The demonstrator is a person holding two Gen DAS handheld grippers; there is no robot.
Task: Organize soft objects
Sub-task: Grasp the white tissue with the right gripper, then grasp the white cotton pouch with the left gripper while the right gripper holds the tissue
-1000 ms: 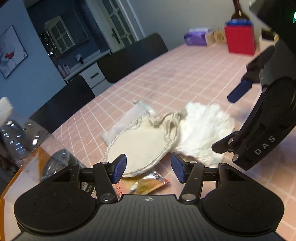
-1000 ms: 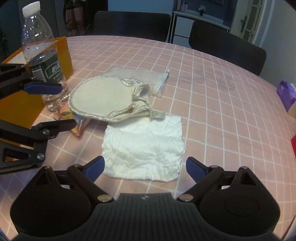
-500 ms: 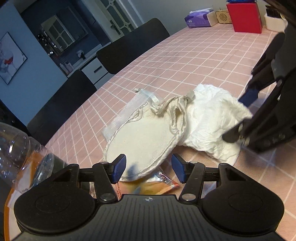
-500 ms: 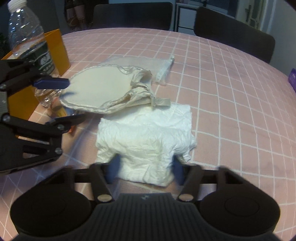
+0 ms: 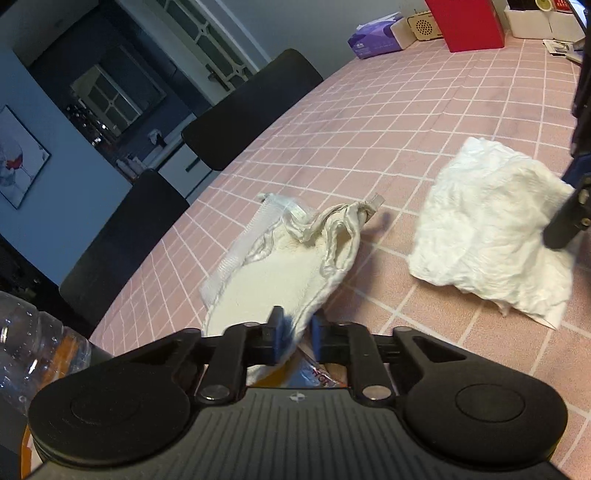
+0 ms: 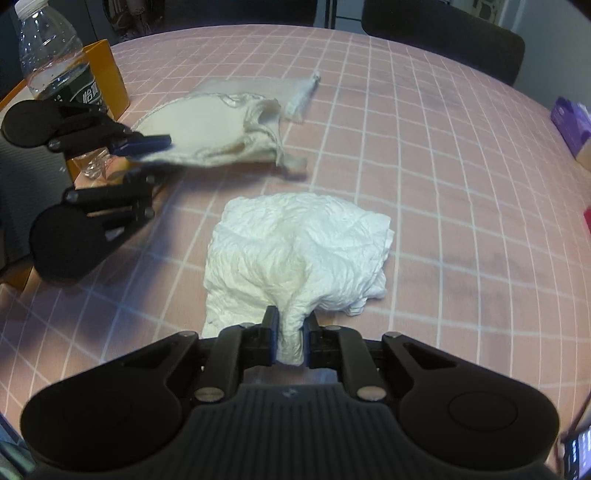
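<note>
Left gripper [image 5: 297, 339] low center of the left wrist view, jaws closing and pinching the near edge of the cream drawstring pouch [image 5: 280, 273]. In the right wrist view the same gripper [image 6: 147, 147] sits at the left, a blue pad on top of the pouch [image 6: 218, 133], the pouch edge between the pads.

Right gripper [image 6: 290, 341] bottom center of its own view, jaws closing, a bunched fold of the white crumpled cloth [image 6: 299, 243] squeezed between the pads. In the left wrist view that cloth [image 5: 487, 229] is at the right of the frame, with part of the right gripper at the far right edge on it.

Pouch and cloth lie apart on the pink checked tablecloth [image 6: 424, 147], pouch upper left, cloth center. A clear mesh bag [image 6: 258, 83] lies under the pouch's far side. Water bottle [image 6: 55, 62] and orange box [image 6: 107, 74] upper left, beside the left gripper. Snack wrapper [image 5: 314, 374] just under the left gripper's fingers. Purple tissue pack [image 5: 373, 38] and red box [image 5: 469, 22] at the top of the left wrist view. Dark chairs [image 5: 255, 107] along the table's far edge.
</note>
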